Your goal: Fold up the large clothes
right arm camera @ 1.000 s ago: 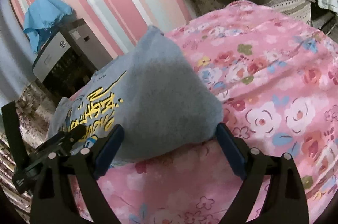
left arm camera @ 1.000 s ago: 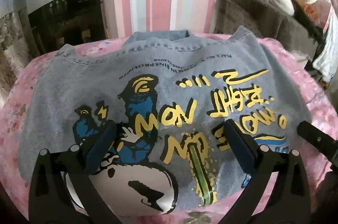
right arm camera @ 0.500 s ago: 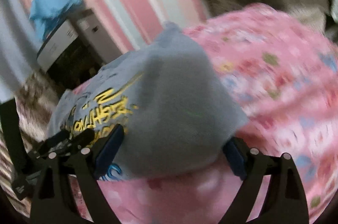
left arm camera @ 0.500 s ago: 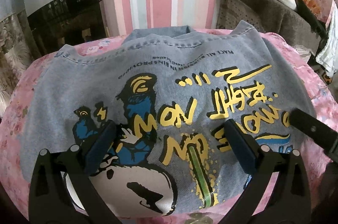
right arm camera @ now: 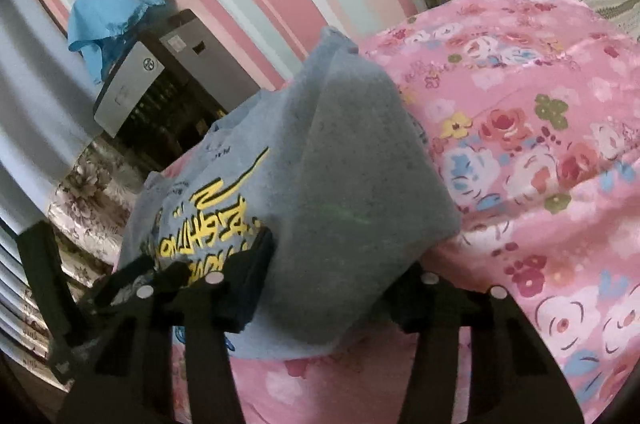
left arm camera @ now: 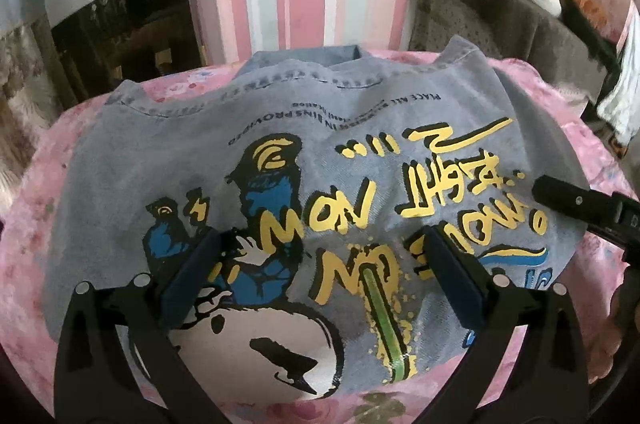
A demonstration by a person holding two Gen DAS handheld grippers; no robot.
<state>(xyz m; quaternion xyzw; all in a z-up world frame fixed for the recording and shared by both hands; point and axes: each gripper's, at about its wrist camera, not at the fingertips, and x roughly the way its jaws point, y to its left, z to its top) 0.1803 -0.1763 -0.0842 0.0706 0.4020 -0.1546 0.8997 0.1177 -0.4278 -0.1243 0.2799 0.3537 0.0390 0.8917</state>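
The jacket (left arm camera: pixel 312 160) lies flat under the spread left gripper (left arm camera: pixel 320 264); the right gripper (right arm camera: pixel 340 288) is closing around its right edge.

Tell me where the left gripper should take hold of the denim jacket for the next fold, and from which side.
Probably the denim jacket's near hem corner on the left gripper's own side, approached from the near edge. There the hem lies flat on the pink floral sheet with a free edge to slide a finger under. It would mirror the right gripper, whose jaws are closing around the opposite edge.
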